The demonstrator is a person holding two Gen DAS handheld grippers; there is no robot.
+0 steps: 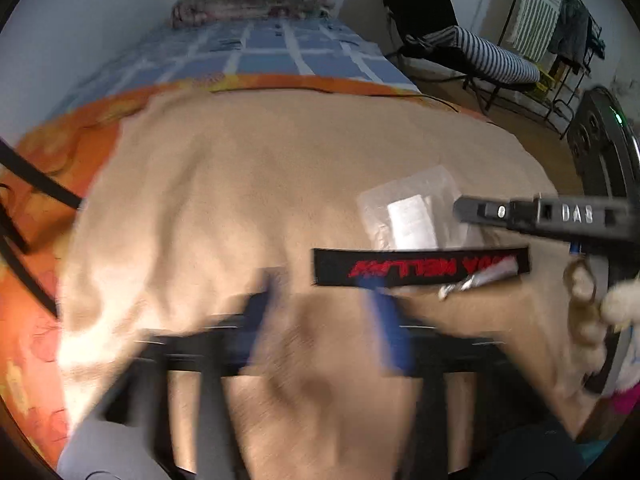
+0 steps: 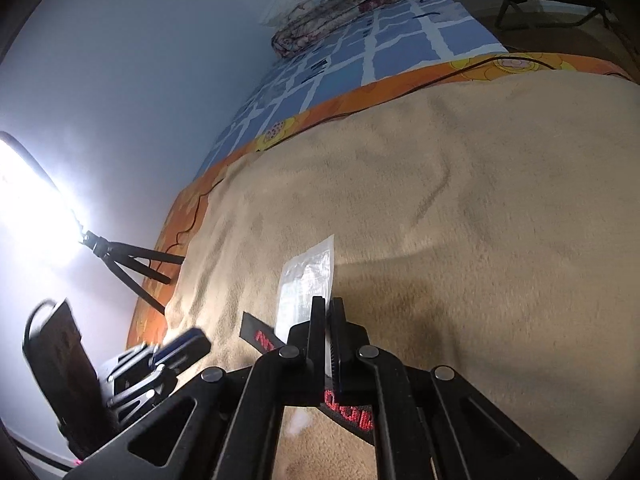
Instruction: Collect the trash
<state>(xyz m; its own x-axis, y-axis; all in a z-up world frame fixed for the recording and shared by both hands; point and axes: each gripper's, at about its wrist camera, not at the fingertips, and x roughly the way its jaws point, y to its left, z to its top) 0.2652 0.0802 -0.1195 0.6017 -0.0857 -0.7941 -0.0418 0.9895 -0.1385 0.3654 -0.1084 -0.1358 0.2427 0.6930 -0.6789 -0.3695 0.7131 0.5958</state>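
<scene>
A clear plastic wrapper (image 1: 412,212) with a white label lies on a tan blanket (image 1: 260,184), partly over a black strip with red letters (image 1: 420,266). My right gripper (image 2: 328,308) is shut on the wrapper (image 2: 308,280); it shows from the side in the left wrist view (image 1: 464,210). The black strip (image 2: 260,334) passes under its fingers. A crumpled foil piece (image 1: 476,280) lies on the strip. My left gripper (image 1: 324,300) is blurred, its blue-tipped fingers (image 1: 386,320) spread apart above the blanket, just left of the strip.
The blanket covers a bed with an orange flowered sheet (image 2: 400,84) and a blue checked cover (image 1: 280,52). A bright lamp on a tripod (image 2: 132,264) stands at the bed's left side. A folding chair (image 1: 472,52) and a drying rack (image 1: 576,40) stand on the floor to the right.
</scene>
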